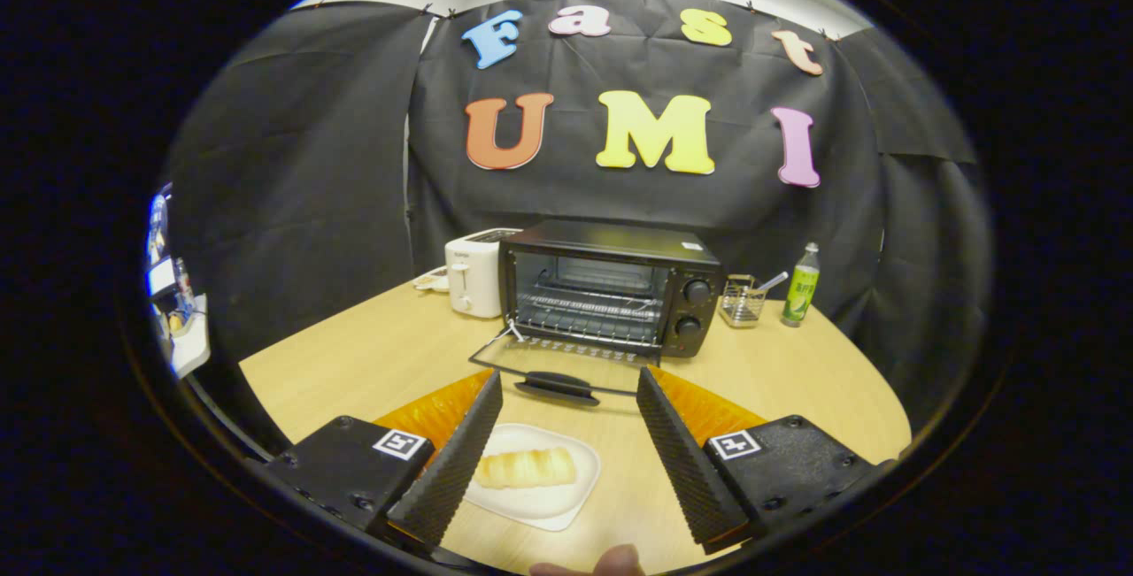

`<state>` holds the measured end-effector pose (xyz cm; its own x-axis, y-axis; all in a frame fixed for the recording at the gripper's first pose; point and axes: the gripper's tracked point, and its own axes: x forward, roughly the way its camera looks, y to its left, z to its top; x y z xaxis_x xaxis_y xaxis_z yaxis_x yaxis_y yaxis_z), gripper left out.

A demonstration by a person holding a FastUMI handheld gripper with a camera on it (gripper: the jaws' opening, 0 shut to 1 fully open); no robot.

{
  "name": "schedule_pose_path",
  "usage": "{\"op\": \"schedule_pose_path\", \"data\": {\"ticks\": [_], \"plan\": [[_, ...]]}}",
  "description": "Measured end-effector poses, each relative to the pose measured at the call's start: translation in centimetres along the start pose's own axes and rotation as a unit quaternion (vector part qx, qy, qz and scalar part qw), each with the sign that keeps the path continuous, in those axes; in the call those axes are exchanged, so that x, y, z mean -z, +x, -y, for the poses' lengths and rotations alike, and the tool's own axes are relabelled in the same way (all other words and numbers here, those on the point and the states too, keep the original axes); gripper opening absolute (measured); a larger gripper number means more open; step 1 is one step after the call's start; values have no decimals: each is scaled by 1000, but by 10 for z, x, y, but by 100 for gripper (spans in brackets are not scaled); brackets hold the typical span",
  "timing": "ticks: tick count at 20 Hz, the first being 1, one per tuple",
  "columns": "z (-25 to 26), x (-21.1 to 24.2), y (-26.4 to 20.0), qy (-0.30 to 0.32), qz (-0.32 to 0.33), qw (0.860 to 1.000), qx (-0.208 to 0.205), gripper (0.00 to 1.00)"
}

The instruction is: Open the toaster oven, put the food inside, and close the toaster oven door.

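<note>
The black toaster oven (611,286) stands on the wooden table ahead of me. Its glass door (556,370) is folded down flat toward me, handle at the near edge, and the wire rack inside shows. A pale bread roll (526,468) lies on a white plate (540,505) on the table, close below me, nearer my left finger. My gripper (571,395) is open, its two ribbed black fingers spread wide above the plate with nothing between them. The fingertips hang just short of the door's handle.
A white pop-up toaster (474,275) stands left of the oven. Right of the oven are a small wire rack (742,300) and a green bottle (801,285). The table's (372,355) curved edge runs left and right. A fingertip (611,564) shows at the near edge.
</note>
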<state>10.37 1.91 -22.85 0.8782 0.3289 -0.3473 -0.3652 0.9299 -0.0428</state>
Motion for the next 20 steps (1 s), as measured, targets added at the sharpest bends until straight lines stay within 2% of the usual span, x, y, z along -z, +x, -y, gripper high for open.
{"op": "schedule_pose_path", "data": {"ticks": [6, 14, 18, 20], "plan": [[-33, 63, 24, 12, -49, 999, -13, 100], [-41, 126, 60, -3, -113, 993, 41, 100], [-43, 137, 68, 17, -147, 989, 20, 100], [-41, 139, 71, 12, -158, 987, 8, 97]]}}
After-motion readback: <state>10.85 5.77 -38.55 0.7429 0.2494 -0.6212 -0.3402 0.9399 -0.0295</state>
